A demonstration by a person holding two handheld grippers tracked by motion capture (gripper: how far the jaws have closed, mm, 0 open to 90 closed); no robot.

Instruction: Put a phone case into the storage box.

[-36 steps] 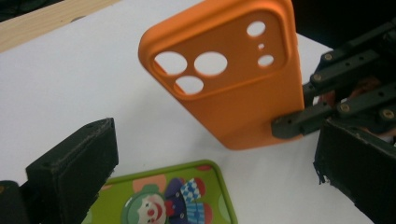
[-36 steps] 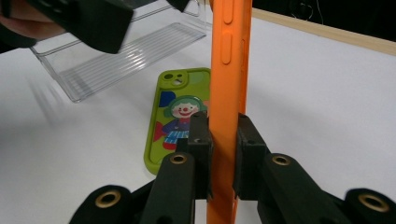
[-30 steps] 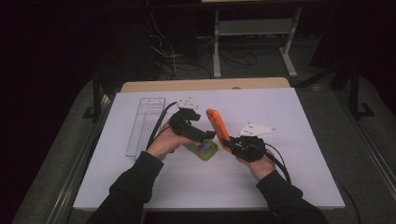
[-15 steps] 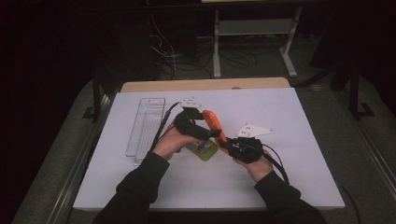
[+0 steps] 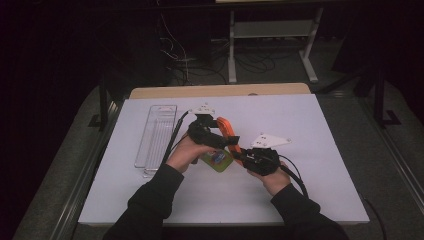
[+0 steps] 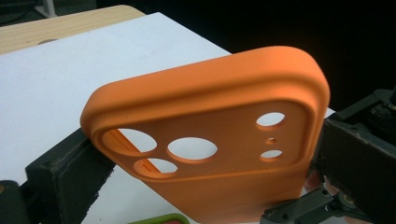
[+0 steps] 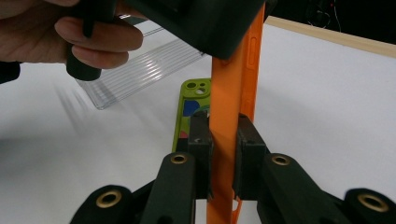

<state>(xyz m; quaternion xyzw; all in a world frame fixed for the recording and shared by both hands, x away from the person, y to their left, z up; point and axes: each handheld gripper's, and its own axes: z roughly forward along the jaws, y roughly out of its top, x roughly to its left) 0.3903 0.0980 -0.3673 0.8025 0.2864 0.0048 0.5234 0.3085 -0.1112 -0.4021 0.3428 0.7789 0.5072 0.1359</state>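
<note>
Orange phone case (image 7: 232, 116) stands on edge, lifted above the white table top (image 5: 310, 190), with both grippers on it. Nearest the person, the right gripper (image 7: 223, 140) has its two black jaws clenched on the lower end of the case, one pad on each face, as the right gripper view shows plainly; in the high view that gripper (image 5: 250, 159) sits in the person's right hand (image 5: 272, 176) with its cable trailing back toward the sleeve. Just beyond and to the left, a green phone case (image 5: 217, 160) with coloured patches lies flat on the table, partly under the two hands; in the right gripper view it (image 7: 190, 109) lies just behind the gripper's left jaw. A little farther on, the left gripper (image 5: 231, 141), held in the left hand (image 5: 185, 152), grasps the upper end of the orange case: the left gripper view shows the case's camera-hole end (image 6: 210, 144) wedged between the two dark jaws, which press on its long edges. Farther off to the left, a clear plastic tray (image 5: 156, 131) lies flat on the white top, apart from the hands. Beyond the white top, a strip of bare wooden table edge (image 5: 220, 90) runs along the far side.
</note>
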